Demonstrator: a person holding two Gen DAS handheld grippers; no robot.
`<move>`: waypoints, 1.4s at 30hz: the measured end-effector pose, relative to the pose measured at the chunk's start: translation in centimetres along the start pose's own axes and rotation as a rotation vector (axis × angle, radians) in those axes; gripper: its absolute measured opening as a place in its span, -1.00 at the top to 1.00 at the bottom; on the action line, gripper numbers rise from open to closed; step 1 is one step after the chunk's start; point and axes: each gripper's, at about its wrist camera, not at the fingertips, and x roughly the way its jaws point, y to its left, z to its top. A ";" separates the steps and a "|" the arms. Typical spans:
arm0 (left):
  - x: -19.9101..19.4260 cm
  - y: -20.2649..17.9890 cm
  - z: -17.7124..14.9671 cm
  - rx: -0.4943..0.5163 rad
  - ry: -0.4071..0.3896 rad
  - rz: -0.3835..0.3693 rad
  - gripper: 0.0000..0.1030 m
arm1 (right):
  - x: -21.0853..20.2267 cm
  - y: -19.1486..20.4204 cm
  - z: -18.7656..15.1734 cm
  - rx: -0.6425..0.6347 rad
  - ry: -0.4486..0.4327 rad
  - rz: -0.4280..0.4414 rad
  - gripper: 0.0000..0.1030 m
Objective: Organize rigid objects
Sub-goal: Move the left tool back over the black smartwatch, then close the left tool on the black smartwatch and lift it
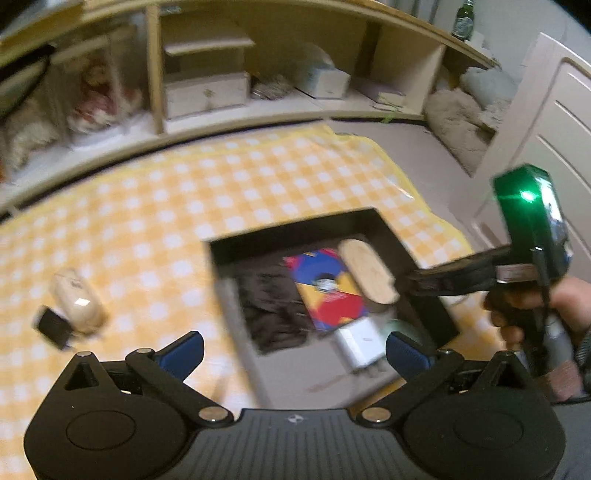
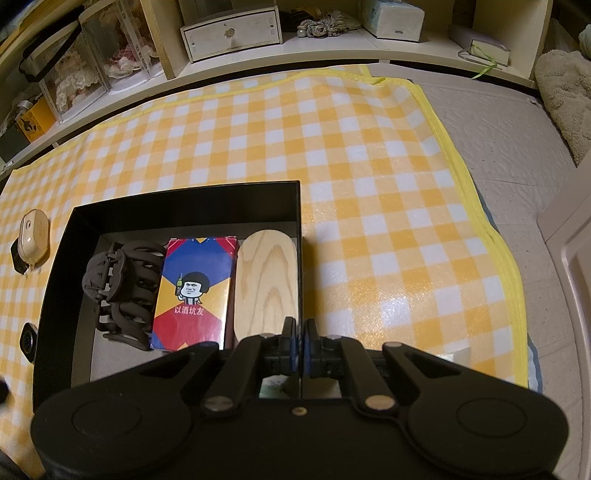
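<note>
A black open box sits on the yellow checked cloth. Inside lie a dark hair claw, a colourful card box and a wooden oval piece. In the blurred left wrist view the box also holds a white charger. My left gripper is open and empty above the box's near end. My right gripper is shut on the box's right wall; it also shows in the left wrist view. A beige case lies left of the box.
A small black item lies on the cloth by the box's left wall. Wooden shelves with a drawer box, dolls and tissues run along the back. A grey quilted surface lies to the right, with a fluffy cushion.
</note>
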 end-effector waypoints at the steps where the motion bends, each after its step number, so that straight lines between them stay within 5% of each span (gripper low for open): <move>1: -0.3 0.6 0.0 0.006 -0.005 0.014 -1.00 | 0.0 0.0 0.0 0.000 0.000 0.000 0.89; 12: -3.1 8.1 -0.7 -0.011 -0.036 0.132 -1.00 | 0.0 0.0 0.0 -0.002 0.000 -0.001 0.89; 23: -0.2 12.2 -3.8 -0.008 0.121 0.094 -0.96 | 0.0 0.0 0.0 -0.001 0.001 0.000 0.87; 34: 4.3 12.7 -5.7 -0.056 0.263 0.059 -0.29 | 0.0 0.0 0.0 -0.005 0.001 -0.001 0.86; 42: 4.8 12.8 -5.5 -0.104 0.250 0.111 -0.14 | 0.1 -0.1 -0.2 -0.010 0.002 -0.004 0.86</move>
